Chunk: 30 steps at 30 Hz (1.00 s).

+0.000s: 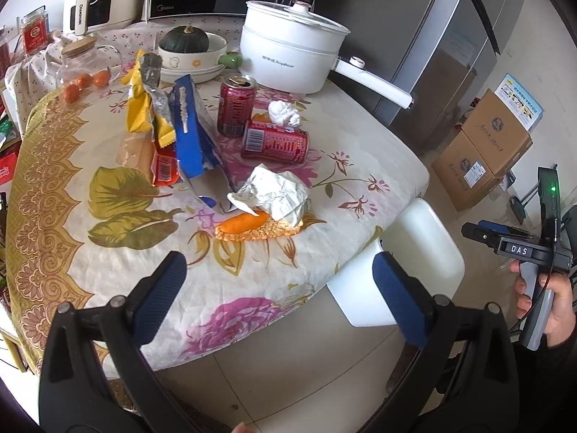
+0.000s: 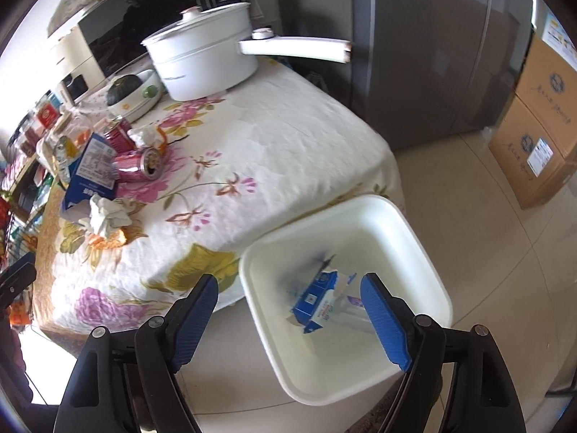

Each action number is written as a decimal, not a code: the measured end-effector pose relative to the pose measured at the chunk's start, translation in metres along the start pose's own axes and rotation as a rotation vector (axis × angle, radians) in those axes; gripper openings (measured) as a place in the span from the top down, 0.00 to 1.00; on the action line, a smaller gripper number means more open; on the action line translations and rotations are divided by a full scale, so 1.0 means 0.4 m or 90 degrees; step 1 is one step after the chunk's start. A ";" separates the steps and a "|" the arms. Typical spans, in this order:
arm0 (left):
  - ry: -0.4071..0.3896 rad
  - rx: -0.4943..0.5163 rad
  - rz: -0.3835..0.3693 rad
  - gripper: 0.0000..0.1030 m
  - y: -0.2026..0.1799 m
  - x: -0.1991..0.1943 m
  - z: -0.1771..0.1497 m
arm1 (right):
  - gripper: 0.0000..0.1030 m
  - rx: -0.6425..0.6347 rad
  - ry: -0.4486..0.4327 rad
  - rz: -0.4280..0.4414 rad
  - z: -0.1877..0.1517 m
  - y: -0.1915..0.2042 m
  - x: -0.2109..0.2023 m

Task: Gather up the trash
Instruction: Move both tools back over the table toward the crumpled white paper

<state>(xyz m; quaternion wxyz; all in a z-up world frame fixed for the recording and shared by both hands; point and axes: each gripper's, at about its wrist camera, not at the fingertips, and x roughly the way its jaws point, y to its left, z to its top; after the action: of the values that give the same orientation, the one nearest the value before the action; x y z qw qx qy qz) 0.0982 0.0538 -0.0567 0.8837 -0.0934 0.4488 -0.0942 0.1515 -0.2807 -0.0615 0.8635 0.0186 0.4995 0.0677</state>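
Trash lies on the floral tablecloth (image 1: 119,270): a blue carton (image 1: 191,137), yellow and red snack wrappers (image 1: 144,108), an upright red can (image 1: 235,104), a lying red can (image 1: 276,141), a small tissue ball (image 1: 283,112), crumpled white paper (image 1: 277,196) and an orange peel (image 1: 243,223). My left gripper (image 1: 279,278) is open and empty over the table's near edge. My right gripper (image 2: 290,301) is open and empty above the white bin (image 2: 429,259), which holds a blue box (image 2: 317,303). The bin (image 1: 422,238) stands on the floor beside the table.
A white electric pot (image 1: 292,57) with a long handle, a bowl with a green squash (image 1: 185,41), a glass jar, small oranges (image 1: 84,81), a microwave and an air fryer stand at the back. A steel fridge (image 1: 432,54) and cardboard boxes (image 1: 483,151) are on the right.
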 end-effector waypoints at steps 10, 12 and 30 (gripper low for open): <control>0.000 -0.042 0.026 0.01 0.086 -0.018 0.002 | 0.19 -0.057 -0.008 0.026 0.028 0.142 0.015; -0.001 -0.049 0.034 0.01 0.103 -0.021 0.002 | 0.19 -0.063 -0.007 0.031 0.035 0.167 0.022; 0.004 -0.085 0.111 0.01 0.220 -0.035 -0.017 | 0.19 -0.095 0.013 0.070 0.065 0.339 0.099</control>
<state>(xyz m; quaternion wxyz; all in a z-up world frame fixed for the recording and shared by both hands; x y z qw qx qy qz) 0.0917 0.1414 -0.0720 0.8788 -0.1124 0.4636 0.0125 0.1802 -0.1403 -0.0689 0.8523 -0.0190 0.5001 0.1521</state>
